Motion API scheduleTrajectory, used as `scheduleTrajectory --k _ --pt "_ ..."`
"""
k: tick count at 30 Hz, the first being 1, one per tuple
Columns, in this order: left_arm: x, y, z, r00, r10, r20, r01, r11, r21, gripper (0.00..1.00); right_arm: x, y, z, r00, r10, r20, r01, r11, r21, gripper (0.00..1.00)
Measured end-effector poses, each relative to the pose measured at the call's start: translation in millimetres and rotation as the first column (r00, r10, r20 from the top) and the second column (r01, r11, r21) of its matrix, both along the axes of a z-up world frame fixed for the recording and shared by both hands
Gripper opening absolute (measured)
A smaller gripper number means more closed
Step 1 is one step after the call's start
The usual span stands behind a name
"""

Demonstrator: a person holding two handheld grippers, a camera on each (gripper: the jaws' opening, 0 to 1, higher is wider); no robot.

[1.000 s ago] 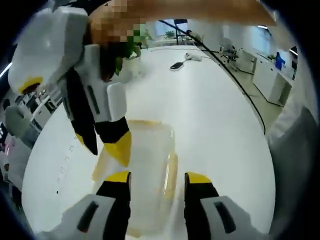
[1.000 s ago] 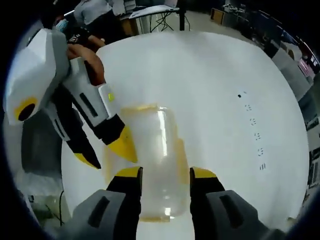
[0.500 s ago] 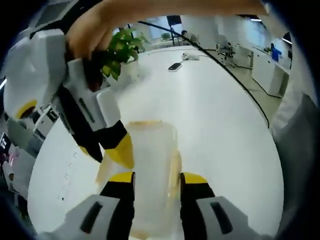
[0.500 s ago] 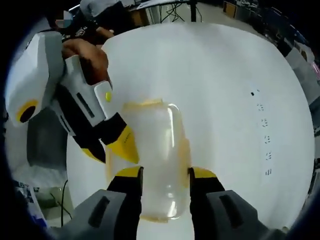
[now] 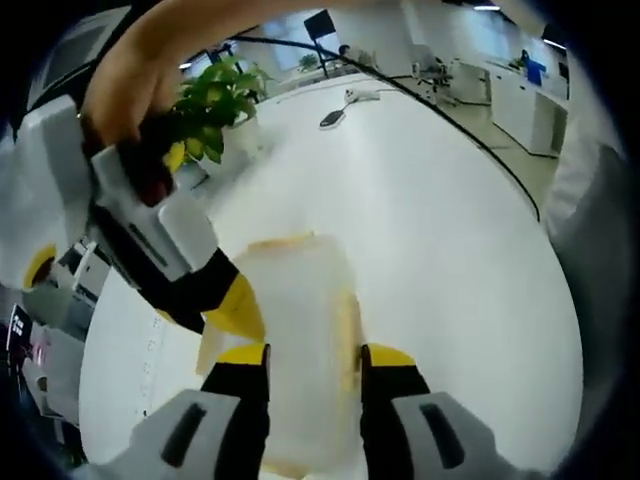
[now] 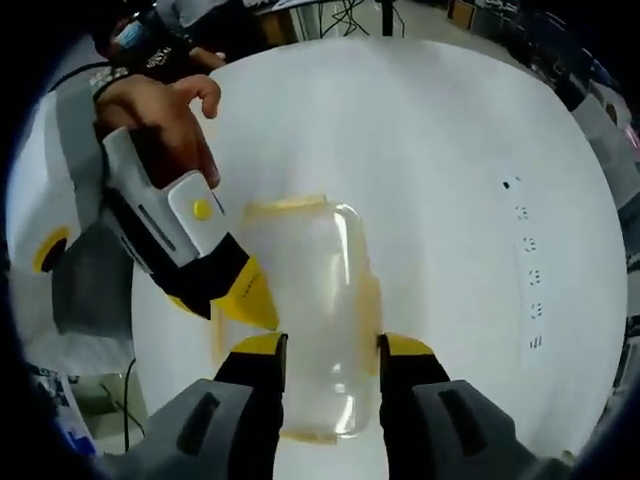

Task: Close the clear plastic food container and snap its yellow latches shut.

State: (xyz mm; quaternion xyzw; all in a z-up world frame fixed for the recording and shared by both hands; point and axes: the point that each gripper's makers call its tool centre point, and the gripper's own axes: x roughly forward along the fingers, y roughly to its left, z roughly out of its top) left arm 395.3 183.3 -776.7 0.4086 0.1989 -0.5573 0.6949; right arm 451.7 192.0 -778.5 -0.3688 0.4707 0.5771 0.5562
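Note:
The clear plastic container (image 5: 300, 320) lies lid-up on the white table (image 5: 450, 250), with a yellow latch (image 5: 347, 330) along its right side. My left gripper (image 5: 315, 357) hangs over its near end, jaws parted, one tip above the lid and one beside the latch. My right gripper (image 5: 205, 310) reaches in from the left, one yellow tip at the container's left edge. In the right gripper view the container (image 6: 305, 290) lies under my right gripper (image 6: 332, 346), whose jaws are parted. My left gripper (image 6: 215, 300), held by a hand (image 6: 160, 110), has one yellow tip at the left edge.
A potted plant (image 5: 215, 100) stands at the table's far left, with a dark phone-like object (image 5: 330, 118) and a black cable (image 5: 470, 140) beyond. Small dark marks (image 6: 525, 270) dot the table on the right. The table edge (image 6: 130, 330) drops off on the left.
My left gripper's jaws have drawn a little closer together over the container. Both views have shifted slightly with the hands. The container has stayed in place.

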Motion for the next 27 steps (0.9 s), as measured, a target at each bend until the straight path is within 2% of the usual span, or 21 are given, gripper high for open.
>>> scheduleTrajectory --k 14,15,16,19,21,27 --pt "0.2 1.0 -0.8 0.999 -0.019 0.050 0.018 1.000 0.023 0.27 -0.8 1.6 -0.2 1.000 -0.011 -0.010 0.011 1.000 0.004 0.34" --pt "9.3 9.1 1.2 0.992 -0.010 0.123 0.002 0.998 0.067 0.25 3.3 3.0 -1.0 1.000 -0.013 -0.011 0.013 1.000 0.005 0.34" --pt "-0.2 3.9 -2.2 0.997 -0.026 0.069 0.023 0.999 0.037 0.25 4.8 3.1 -1.0 1.000 -0.020 -0.016 0.021 1.000 0.006 0.34" --pt "1.8 1.7 -2.6 0.997 -0.012 0.072 0.009 0.999 0.042 0.25 5.5 3.5 -1.6 0.999 -0.026 -0.024 0.027 1.000 0.014 0.34" --pt "1.2 1.7 -2.1 0.998 -0.014 0.067 0.011 0.999 0.035 0.25 4.5 5.0 -2.8 0.997 -0.055 -0.052 0.057 0.998 0.029 0.35" --pt "1.0 -0.5 -1.5 0.997 -0.036 0.075 0.034 0.999 0.019 0.25 10.5 6.4 -5.2 0.992 -0.060 -0.115 0.065 0.997 0.039 0.33"
